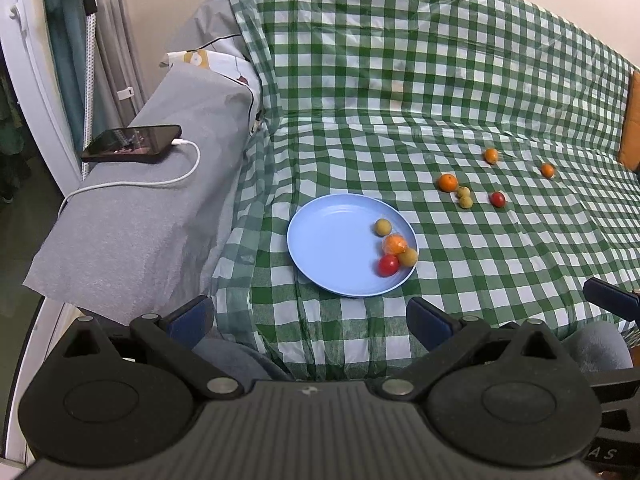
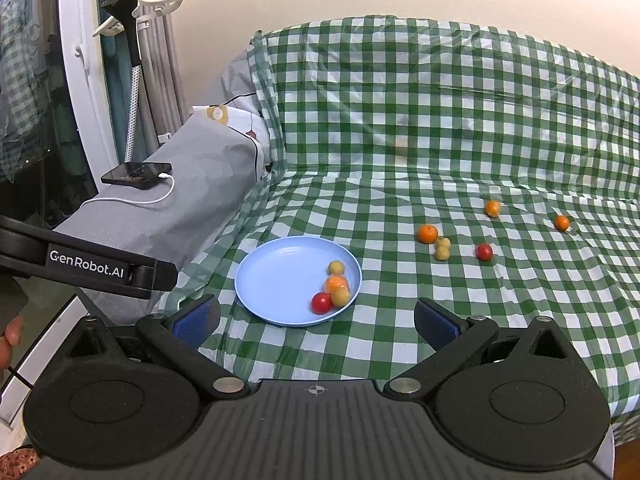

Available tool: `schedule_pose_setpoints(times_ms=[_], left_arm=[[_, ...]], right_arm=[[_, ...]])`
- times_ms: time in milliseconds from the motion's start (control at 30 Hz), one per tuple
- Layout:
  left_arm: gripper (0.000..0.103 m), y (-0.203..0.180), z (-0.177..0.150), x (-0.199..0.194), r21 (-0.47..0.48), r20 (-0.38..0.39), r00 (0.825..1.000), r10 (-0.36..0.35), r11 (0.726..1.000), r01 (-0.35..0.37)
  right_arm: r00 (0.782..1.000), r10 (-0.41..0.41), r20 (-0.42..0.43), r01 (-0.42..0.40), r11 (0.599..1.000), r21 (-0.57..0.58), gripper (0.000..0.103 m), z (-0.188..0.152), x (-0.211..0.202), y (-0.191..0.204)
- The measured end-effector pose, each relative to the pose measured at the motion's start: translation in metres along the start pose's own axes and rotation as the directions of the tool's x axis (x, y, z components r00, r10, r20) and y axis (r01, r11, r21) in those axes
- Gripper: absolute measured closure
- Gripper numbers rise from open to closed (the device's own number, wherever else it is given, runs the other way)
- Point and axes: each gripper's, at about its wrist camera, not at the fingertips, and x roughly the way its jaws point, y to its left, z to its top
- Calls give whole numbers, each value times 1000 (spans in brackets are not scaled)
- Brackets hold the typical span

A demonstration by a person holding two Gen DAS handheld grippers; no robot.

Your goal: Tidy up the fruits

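Note:
A light blue plate lies on the green checked cloth and holds several small fruits: a red one, an orange one and two yellow-green ones. Loose on the cloth to the right lie an orange fruit, two yellow-green ones, a red one and two more orange ones. My left gripper is open and empty, short of the plate. My right gripper is open and empty, just short of the plate.
The checked cloth covers a sofa seat and backrest. At left a grey-covered armrest carries a black phone on a white charging cable. The left gripper's body shows at the left in the right wrist view.

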Motion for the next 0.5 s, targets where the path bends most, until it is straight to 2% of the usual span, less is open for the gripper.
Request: schedule_pose_setpoints(times_ms=[500], left_arm=[[1, 4, 4, 16, -4, -31, 999, 3, 1000, -3]], right_arm=[[999, -7, -44, 8, 1000, 27, 1, -3, 15, -5]])
